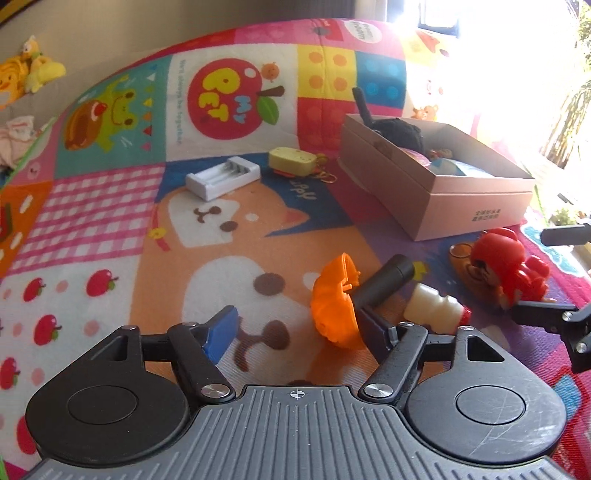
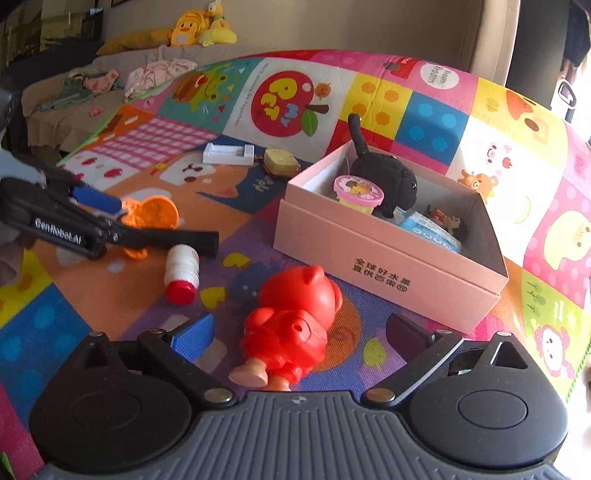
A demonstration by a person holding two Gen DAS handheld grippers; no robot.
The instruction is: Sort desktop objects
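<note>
An orange toy (image 1: 334, 304) lies on the play mat between my open left gripper's (image 1: 301, 330) fingers, close to the right finger; it also shows in the right wrist view (image 2: 153, 214). A red figurine (image 2: 291, 325) lies between my open right gripper's (image 2: 301, 332) fingers, untouched; the left wrist view shows it too (image 1: 508, 267). A small white bottle with a red cap (image 2: 181, 273) lies between the two toys. The pink box (image 2: 380, 273) holds a black plush cat (image 2: 388, 177), a pink-lidded cup (image 2: 358, 194) and other small items.
A white battery charger (image 1: 223, 177) and a yellow cheese-shaped keychain (image 1: 293, 160) lie farther back on the mat. A black cylinder (image 1: 384, 282) lies beside the orange toy. A sofa with plush toys (image 2: 201, 27) and clothes stands behind the mat.
</note>
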